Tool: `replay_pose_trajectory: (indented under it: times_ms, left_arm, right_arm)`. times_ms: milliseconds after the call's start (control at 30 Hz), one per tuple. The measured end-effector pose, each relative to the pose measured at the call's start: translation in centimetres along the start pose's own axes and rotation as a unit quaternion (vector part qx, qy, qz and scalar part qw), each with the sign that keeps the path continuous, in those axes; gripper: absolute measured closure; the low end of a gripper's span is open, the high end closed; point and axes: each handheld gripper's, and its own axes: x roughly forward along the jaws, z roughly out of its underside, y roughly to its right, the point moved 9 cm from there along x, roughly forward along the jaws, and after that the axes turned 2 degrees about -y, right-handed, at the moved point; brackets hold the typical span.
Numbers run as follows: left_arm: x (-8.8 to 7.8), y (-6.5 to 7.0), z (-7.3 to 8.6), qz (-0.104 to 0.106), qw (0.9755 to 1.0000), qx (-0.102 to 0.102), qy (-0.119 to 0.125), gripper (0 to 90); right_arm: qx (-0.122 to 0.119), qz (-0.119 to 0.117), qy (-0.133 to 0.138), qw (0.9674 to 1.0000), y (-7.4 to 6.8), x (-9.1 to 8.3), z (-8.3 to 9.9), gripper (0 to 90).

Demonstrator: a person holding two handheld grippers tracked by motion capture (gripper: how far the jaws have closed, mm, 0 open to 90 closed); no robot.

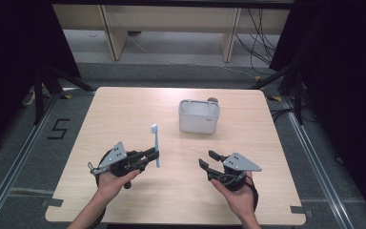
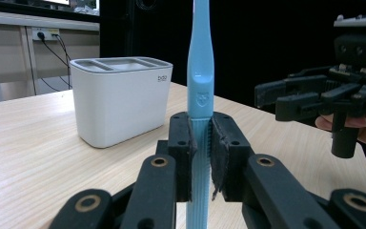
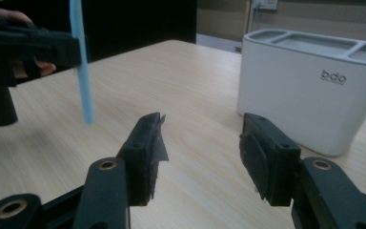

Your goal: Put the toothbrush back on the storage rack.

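Left claw point(image 2: 201, 143) clamps our blue toothbrush point(image 2: 200, 86) upright; right claw point(image 3: 198, 152) gapes empty; high view adds brush head, white holder point(image 1: 198, 117) on desk point(image 1: 124, 109).

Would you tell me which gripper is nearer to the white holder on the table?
Right. The right gripper sits in front of the white holder, jaws open and empty. The left gripper is farther off to the holder's left, clamping an upright blue toothbrush.

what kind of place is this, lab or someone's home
Most likely a lab or recording room: a bare wooden table ringed by black curtains, loose cables on a carpeted floor, and a taped number beside metal floor rails.
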Motion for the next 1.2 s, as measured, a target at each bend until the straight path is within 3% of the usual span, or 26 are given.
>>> replay_pose_trajectory:
  times_ms: [100, 200, 233, 333, 367, 400, 467, 700, 800, 933, 1200]
  left_arm:
    - [0.3, 0.2, 0.0, 0.0, 1.0, 0.002, -0.001, 78.9]
    - [0.5, 0.3, 0.0, 0.0, 1.0, 0.004, -0.003, 78.8]
    - [0.6, 0.4, -0.1, 0.0, 1.0, 0.005, -0.003, 78.9]
    - [0.8, 0.5, -0.2, -0.003, 0.9999, 0.009, -0.004, 78.9]
    - [0.8, 0.5, -0.2, -0.003, 0.9999, 0.012, -0.006, 78.9]
    - [1.0, 0.6, -0.2, -0.003, 0.9999, 0.013, -0.007, 78.8]
    - [1.2, 0.8, -0.2, -0.005, 0.9998, 0.016, -0.009, 78.9]
    - [2.3, 1.6, -0.1, -0.007, 0.9996, 0.022, -0.018, 78.9]
    - [2.7, 1.9, -0.1, -0.008, 0.9994, 0.024, -0.021, 78.9]
    - [3.2, 2.3, 0.0, -0.008, 0.9994, 0.024, -0.025, 78.9]
    - [4.0, 2.8, 0.0, -0.01, 0.9993, 0.023, -0.027, 78.9]
  right_arm:
    - [0.015, -0.01, 0.005, 0.9998, -0.8, 0.4, -0.8, 49.8]
    - [-0.006, -0.018, 0.018, 0.9997, -1.1, 1.0, -1.8, 49.8]
    - [0.009, -0.027, 0.014, 0.9995, -1.6, 1.1, -2.0, 49.9]
    - [0.005, -0.03, 0.017, 0.9994, -1.9, 1.5, -2.6, 50.1]
    - [0.015, -0.03, 0.015, 0.9993, -2.2, 1.6, -2.7, 50.2]
    - [0.008, -0.036, 0.027, 0.9989, -2.2, 1.8, -3.1, 50.4]
    - [0.02, -0.045, 0.02, 0.9986, -2.7, 1.9, -3.3, 51.1]
    - [0.005, -0.063, 0.032, 0.9975, -3.9, 2.7, -4.6, 55.3]
    - [-0.007, -0.059, 0.035, 0.9977, -4.0, 3.0, -5.1, 56.9]
    - [-0.005, -0.072, 0.035, 0.9968, -4.7, 3.4, -5.5, 59.4]
    - [-0.003, -0.075, 0.038, 0.9965, -5.1, 3.9, -5.9, 63.6]
